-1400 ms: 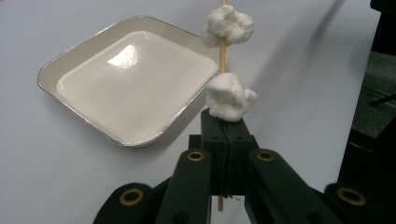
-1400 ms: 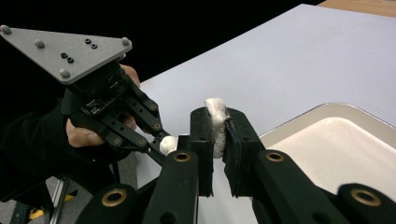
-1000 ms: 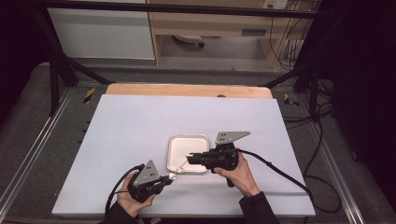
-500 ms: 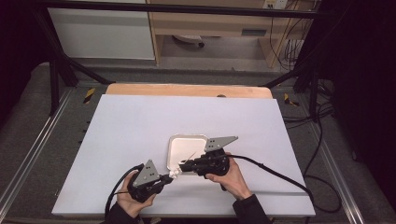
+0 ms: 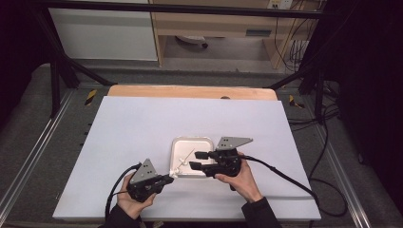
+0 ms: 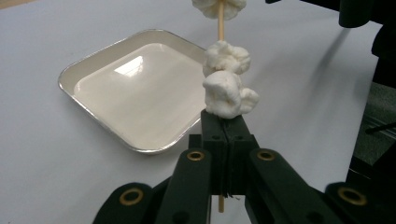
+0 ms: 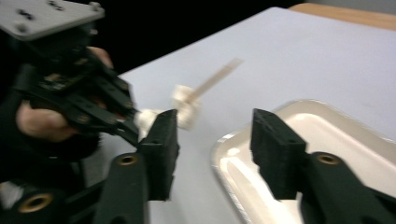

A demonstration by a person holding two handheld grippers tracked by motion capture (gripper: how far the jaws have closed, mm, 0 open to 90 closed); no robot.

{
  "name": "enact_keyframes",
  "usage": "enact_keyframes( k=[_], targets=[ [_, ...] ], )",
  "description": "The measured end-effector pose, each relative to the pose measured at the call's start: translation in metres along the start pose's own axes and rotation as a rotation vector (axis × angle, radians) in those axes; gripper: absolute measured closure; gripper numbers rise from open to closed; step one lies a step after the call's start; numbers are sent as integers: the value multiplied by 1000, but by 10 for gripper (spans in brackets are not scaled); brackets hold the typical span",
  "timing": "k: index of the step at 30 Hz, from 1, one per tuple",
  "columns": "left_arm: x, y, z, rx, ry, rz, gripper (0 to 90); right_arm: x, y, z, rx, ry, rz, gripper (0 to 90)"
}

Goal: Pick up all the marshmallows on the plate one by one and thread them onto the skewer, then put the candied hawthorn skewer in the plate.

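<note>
While my left tongs [image 6: 223, 128] stay clamped on the skewer [image 6: 220, 28] w/ marshmallows [image 6: 226, 91] on, right tongs [image 5: 196, 160] just opened, empty; tray [image 6: 112, 56] bare, so stripping's all left.

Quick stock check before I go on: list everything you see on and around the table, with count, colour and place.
Skewer: one, pale wood, clamped at its lower end in the left gripper, slanting up over the tray's near-left corner.
Marshmallows: three lumps seen, white, threaded on the skewer; two close to the jaws, one farther up.
Tray: one, silver rim with a white inside, nothing lying in it, near middle of the table.
Table: one, white top with a wooden far edge.
Left gripper: one, black, shut on the skewer, left of the tray.
Right gripper: one, black, over the tray, jaws just opened, nothing between them.
Hands: two, each holding a gripper, at the near edge.
</note>
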State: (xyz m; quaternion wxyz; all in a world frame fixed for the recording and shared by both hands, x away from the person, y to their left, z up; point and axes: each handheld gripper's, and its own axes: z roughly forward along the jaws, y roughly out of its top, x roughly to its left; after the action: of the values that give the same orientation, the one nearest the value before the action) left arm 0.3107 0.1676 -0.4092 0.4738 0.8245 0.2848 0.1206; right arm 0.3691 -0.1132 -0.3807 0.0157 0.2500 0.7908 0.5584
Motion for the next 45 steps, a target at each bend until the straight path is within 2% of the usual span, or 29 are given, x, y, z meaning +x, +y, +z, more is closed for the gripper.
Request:
enact_keyframes(
  k=[2, 5, 9, 17, 19, 23, 32, 36, 41, 45],
  targets=[
    [3, -1, 0, 0, 0, -14, 889, -6, -4, -5, 6, -61, -9, 394],
    [5, -1, 0, 4, 8, -28, 888, -13, -10, -10, 19, -125, -17, 293],
    [7, -3, 1, 11, 16, -37, 888, -22, -22, -18, 35, -193, -2, 179],
    [11, -2, 1, 13, 20, -64, 887, -39, -43, -37, 93, -292, 23, 64],
    [12, -2, 1, 17, 22, -71, 887, -42, -47, -41, 127, -324, 18, 34],
    [15, 1, 2, 21, 24, -91, 887, -48, -59, -53, 153, -373, 44, 22],
    [22, 17, 5, 41, 48, -107, 886, -58, -81, -87, 139, -449, 93, 8],
    [25, 26, 9, 58, 63, -104, 885, -61, -89, -97, 146, -453, 79, 8],
    [30, 35, 14, 78, 71, -105, 885, -62, -96, -101, 179, -461, 53, 8],
    [35, 40, 20, 83, 68, -126, 885, -61, -101, -101, 194, -452, 45, 8]
  ],
)
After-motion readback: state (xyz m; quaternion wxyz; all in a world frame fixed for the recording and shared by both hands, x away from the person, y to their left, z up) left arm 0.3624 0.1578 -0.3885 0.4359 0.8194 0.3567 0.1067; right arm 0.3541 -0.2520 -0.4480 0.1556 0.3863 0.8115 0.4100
